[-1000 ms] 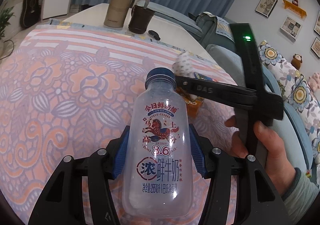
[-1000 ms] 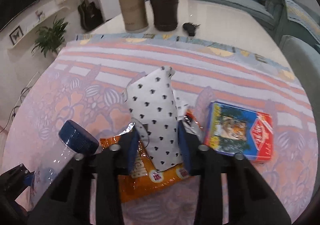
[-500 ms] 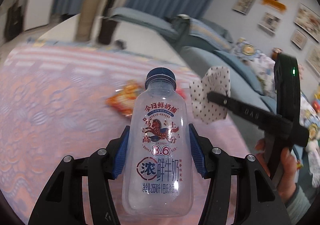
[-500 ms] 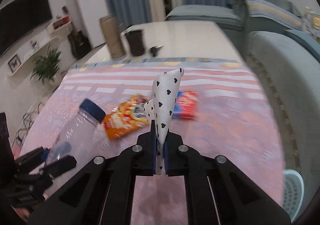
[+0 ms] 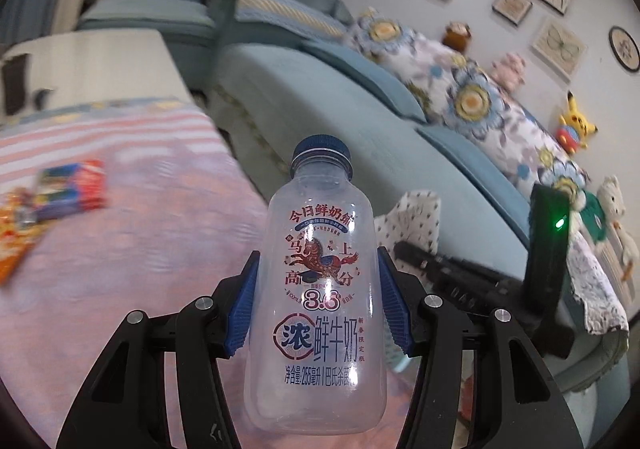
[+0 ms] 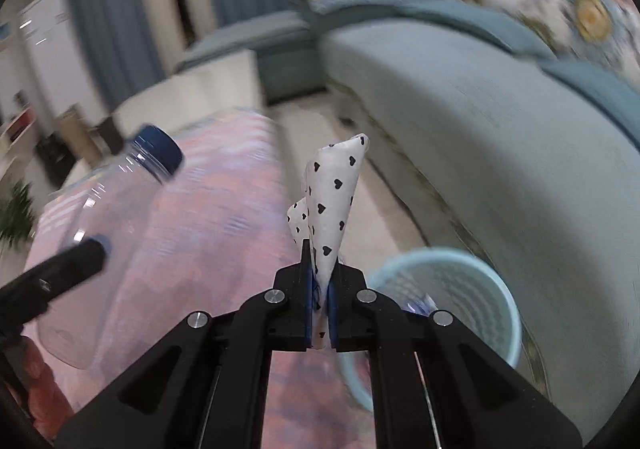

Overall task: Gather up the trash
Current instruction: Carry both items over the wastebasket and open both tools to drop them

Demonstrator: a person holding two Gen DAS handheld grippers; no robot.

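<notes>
Grippers sit nearest me: my left gripper [image 5: 320,313] clamps a clear milk bottle [image 5: 320,289] upright between its blue pads, and my right gripper [image 6: 319,309] pinches a heart-dotted paper wrapper [image 6: 332,205]. Just beyond the right fingers, a pale blue bin [image 6: 472,285] stands between the pink tablecloth [image 6: 208,233] and the sofa [image 6: 460,117]. Farther back on the cloth I see blurred snack packets [image 5: 64,189].

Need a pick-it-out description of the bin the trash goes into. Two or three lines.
Find the long pale blue sofa on the right. On the floor between its front edge and the pink-clothed table stands the wastebasket. It is a round, light blue, open-topped basket with ribbed walls, the only container at floor level, just beyond the right gripper.
</notes>
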